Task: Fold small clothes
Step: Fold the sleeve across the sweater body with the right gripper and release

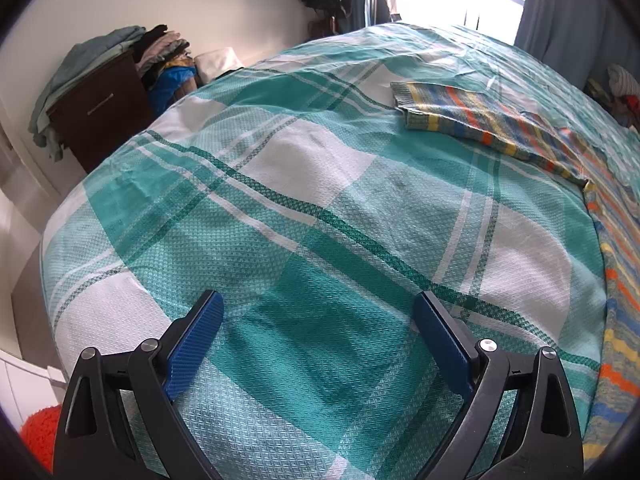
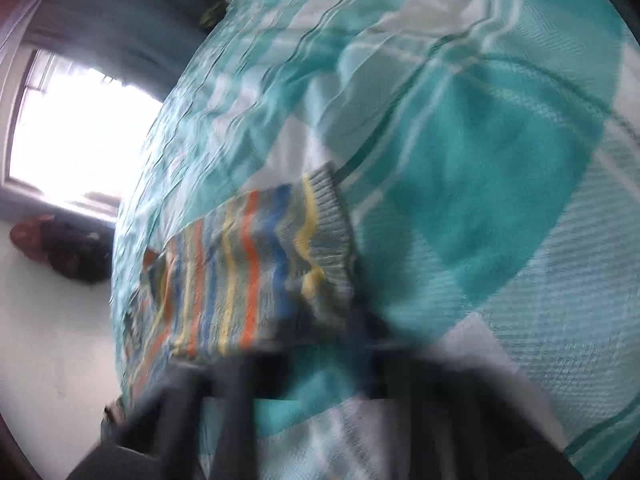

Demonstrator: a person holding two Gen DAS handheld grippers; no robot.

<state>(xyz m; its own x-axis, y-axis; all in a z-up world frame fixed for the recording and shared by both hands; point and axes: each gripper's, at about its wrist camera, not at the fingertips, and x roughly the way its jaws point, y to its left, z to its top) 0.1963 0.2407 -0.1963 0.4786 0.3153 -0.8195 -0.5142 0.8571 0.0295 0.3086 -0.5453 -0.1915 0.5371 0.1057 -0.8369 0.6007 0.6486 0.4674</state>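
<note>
A small knit sweater (image 1: pixel 480 120) with orange, yellow, blue and grey stripes lies on the teal and white checked bedspread (image 1: pixel 280 200). One sleeve stretches toward the far middle and the body runs down the right edge. My left gripper (image 1: pixel 318 304) hovers open over bare bedspread, well short of the sweater, with nothing between its blue pads (image 1: pixel 196 344). The right wrist view is motion-blurred. In it the sweater's sleeve (image 2: pixel 248 256) ends in a grey ribbed cuff (image 2: pixel 328 232) right at my right gripper (image 2: pixel 344 320), whose dark fingers look close together on the fabric.
A dark wooden cabinet (image 1: pixel 100 104) draped with clothes stands left of the bed. A blue curtain (image 1: pixel 568 12) hangs by the bright window. More clothes (image 1: pixel 620 84) sit at the bed's far right. An orange fluffy thing (image 1: pixel 38 436) is near the lower left. A dark bag (image 2: pixel 68 248) lies on the floor.
</note>
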